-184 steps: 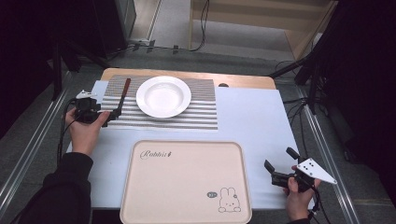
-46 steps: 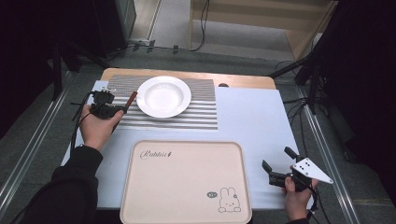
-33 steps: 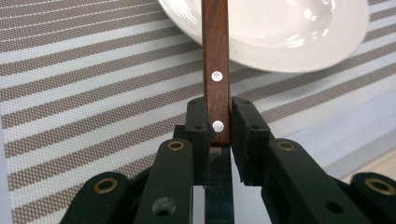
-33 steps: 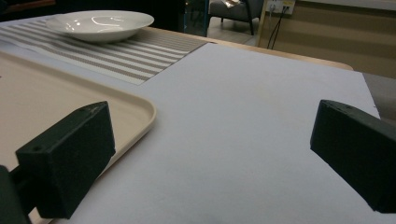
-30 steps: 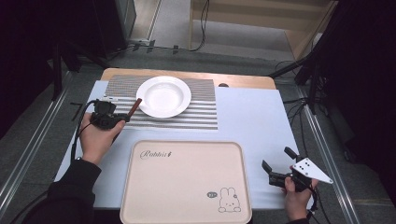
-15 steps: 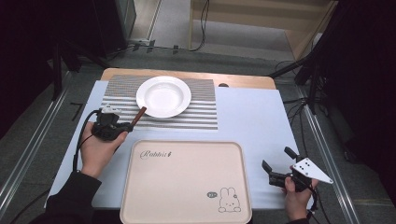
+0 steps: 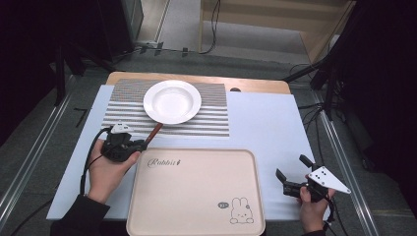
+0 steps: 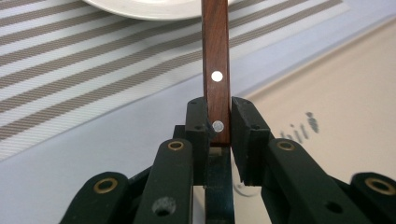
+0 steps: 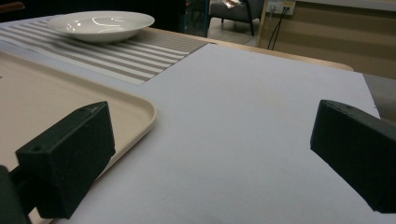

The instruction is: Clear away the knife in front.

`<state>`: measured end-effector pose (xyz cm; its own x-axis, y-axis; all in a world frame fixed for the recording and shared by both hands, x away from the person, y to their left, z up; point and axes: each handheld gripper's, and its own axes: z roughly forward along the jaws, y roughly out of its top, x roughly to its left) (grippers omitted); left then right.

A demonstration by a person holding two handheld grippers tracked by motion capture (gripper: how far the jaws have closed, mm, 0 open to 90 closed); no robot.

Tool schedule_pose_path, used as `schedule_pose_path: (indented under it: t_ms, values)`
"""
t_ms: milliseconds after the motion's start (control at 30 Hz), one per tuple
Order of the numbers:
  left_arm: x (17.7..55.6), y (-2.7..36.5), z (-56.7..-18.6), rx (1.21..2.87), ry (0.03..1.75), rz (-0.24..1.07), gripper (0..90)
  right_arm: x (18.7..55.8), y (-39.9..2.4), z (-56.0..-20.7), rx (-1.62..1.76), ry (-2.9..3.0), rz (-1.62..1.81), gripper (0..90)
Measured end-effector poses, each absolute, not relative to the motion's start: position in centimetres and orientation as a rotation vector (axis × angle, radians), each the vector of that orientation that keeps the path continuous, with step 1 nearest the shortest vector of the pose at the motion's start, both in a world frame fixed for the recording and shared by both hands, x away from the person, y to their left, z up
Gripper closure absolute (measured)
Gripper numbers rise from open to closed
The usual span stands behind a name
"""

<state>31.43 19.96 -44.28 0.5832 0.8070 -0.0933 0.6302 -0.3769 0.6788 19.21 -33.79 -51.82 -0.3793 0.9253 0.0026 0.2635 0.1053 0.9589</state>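
- So the left gripper [image 7: 139,145] has its jaws pinched on the end of a wooden handle [image 8: 215,70] with metal rivets. Some piece of cutlery, but the business end is hidden, so I can't tell if it's a knife or fork.
- The handle is lifted and sits right at the tray's [image 7: 196,223] far-left corner, pointing up toward the white bowl [image 7: 172,101] on the striped placemat [image 7: 211,123].
- My read: pickup is done, and what's left is setting it down, probably on the tray since it's hovering at the edge. Nothing lies on the tray so far.
- The right gripper [image 7: 294,173] is parked well apart, at the near right corner of the table past the tray's right edge, jaws spread wide with nothing between them.
- Obstacles: not much really. The bowl's rim is close to the far tip of the cutlery, so a careless swing could clip it. The tray's raised lip is the other thing to clear.
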Motion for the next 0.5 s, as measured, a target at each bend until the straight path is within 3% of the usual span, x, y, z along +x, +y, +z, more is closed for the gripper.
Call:
schedule_pose_path:
  t_ms: [500]
  values:
    - [27.6,18.6,-44.3,2.123,1.069,0.3,77.3,19.2,-33.8,-51.8,1.167,1.736,1.306,0.0]
